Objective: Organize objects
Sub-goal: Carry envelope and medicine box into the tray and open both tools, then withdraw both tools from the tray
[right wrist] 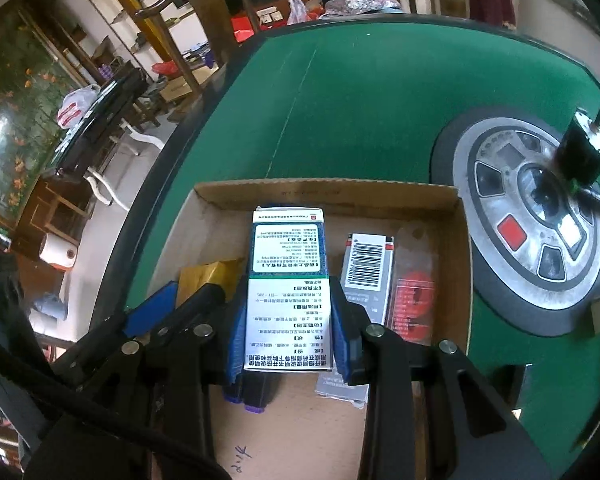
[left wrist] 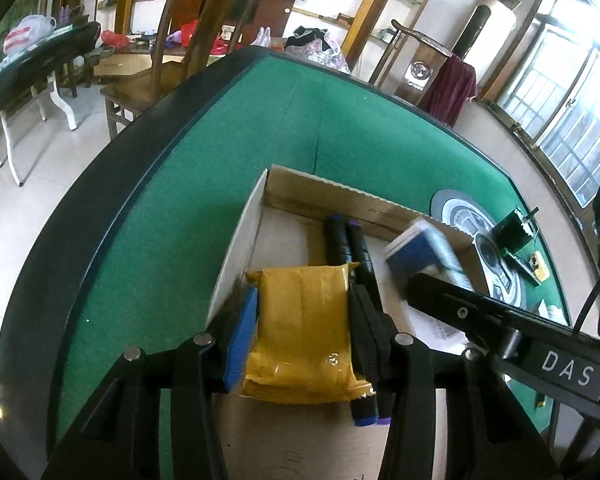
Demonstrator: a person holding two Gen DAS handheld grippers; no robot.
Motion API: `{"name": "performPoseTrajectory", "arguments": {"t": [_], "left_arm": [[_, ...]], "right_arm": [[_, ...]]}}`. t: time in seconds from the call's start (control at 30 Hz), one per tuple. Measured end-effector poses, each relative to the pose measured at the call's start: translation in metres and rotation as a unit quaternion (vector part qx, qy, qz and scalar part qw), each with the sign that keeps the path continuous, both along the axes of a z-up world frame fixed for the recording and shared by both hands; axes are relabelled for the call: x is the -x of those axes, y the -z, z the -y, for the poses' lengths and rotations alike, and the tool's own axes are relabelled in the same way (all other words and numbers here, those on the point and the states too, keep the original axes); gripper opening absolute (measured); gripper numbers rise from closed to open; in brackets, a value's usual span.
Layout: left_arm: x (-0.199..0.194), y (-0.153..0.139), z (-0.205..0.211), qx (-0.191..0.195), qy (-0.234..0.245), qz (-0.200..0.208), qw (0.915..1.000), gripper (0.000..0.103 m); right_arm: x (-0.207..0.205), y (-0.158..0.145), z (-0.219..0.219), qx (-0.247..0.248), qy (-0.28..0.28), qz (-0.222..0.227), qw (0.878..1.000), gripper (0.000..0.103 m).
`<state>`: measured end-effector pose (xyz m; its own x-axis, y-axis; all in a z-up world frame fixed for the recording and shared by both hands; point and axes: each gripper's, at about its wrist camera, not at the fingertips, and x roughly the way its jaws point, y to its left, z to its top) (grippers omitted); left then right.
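Left tongs [left wrist: 304, 320] grip a yellow packet [left wrist: 304, 320] over the cardboard box [left wrist: 340, 196].

We look down steeply from the left gripper [left wrist: 304, 320], close above the near left corner of an open cardboard box [left wrist: 256, 216] on a green table [left wrist: 228, 128], facing the far shelves and windows. From the right gripper [right wrist: 290, 316] we look down just as closely, nearer the box's [right wrist: 328, 194] middle. Both views share the box interior, the table's [right wrist: 360, 92] round centre dial [right wrist: 536, 208] and the wooden chair beyond; each catches the other gripper.
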<state>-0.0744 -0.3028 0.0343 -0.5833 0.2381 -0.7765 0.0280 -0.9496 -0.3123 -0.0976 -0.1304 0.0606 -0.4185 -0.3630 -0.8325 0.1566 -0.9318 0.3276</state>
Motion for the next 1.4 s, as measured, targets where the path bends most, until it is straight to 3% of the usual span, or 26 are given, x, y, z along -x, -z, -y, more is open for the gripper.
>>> {"name": "performPoseTrajectory", "arguments": {"t": [0.17, 0.27, 0.43, 0.5, 0.57, 1.03, 1.17, 1.3, 1.33, 1.37, 1.4], "left_arm": [[0.003, -0.003, 0.002, -0.019, 0.004, 0.000, 0.9998, 0.051], [0.001, -0.005, 0.004, -0.028, 0.002, 0.002, 0.9996, 0.052], [-0.010, -0.020, 0.008, -0.025, -0.009, -0.015, 0.9995, 0.052], [-0.018, -0.026, 0.011, -0.030, -0.015, -0.022, 0.9992, 0.056], [-0.027, -0.030, 0.015, -0.038, -0.025, -0.026, 0.9986, 0.058], [-0.126, -0.035, 0.028, -0.084, -0.078, -0.045, 0.9924, 0.058], [-0.149, -0.036, 0.030, -0.077, -0.102, -0.054, 0.9904, 0.058], [-0.164, -0.033, 0.037, -0.068, -0.123, -0.048, 0.9889, 0.058], [-0.166, -0.031, 0.038, -0.066, -0.130, -0.046, 0.9882, 0.058], [-0.168, -0.028, 0.040, -0.064, -0.137, -0.043, 0.9875, 0.058], [-0.169, -0.026, 0.042, -0.064, -0.144, -0.038, 0.9868, 0.058]], "right_arm": [[0.000, 0.002, -0.008, 0.016, 0.007, 0.004, 1.000, 0.041], [-0.002, 0.000, -0.011, 0.025, 0.009, 0.006, 1.000, 0.041], [-0.014, -0.015, -0.023, 0.030, 0.011, -0.017, 0.999, 0.041], [-0.021, -0.022, -0.030, 0.027, 0.012, -0.032, 0.999, 0.048], [-0.029, -0.028, -0.038, 0.023, 0.015, -0.046, 0.999, 0.053], [-0.089, -0.032, -0.106, -0.033, 0.033, -0.111, 0.993, 0.052], [-0.102, -0.040, -0.135, -0.017, 0.063, -0.125, 0.990, 0.052], [-0.123, -0.066, -0.157, 0.014, 0.078, -0.173, 0.982, 0.053], [-0.129, -0.072, -0.160, 0.020, 0.080, -0.187, 0.979, 0.060], [-0.138, -0.080, -0.164, 0.024, 0.082, -0.209, 0.974, 0.076], [-0.146, -0.084, -0.166, 0.022, 0.086, -0.230, 0.969, 0.086]]}}
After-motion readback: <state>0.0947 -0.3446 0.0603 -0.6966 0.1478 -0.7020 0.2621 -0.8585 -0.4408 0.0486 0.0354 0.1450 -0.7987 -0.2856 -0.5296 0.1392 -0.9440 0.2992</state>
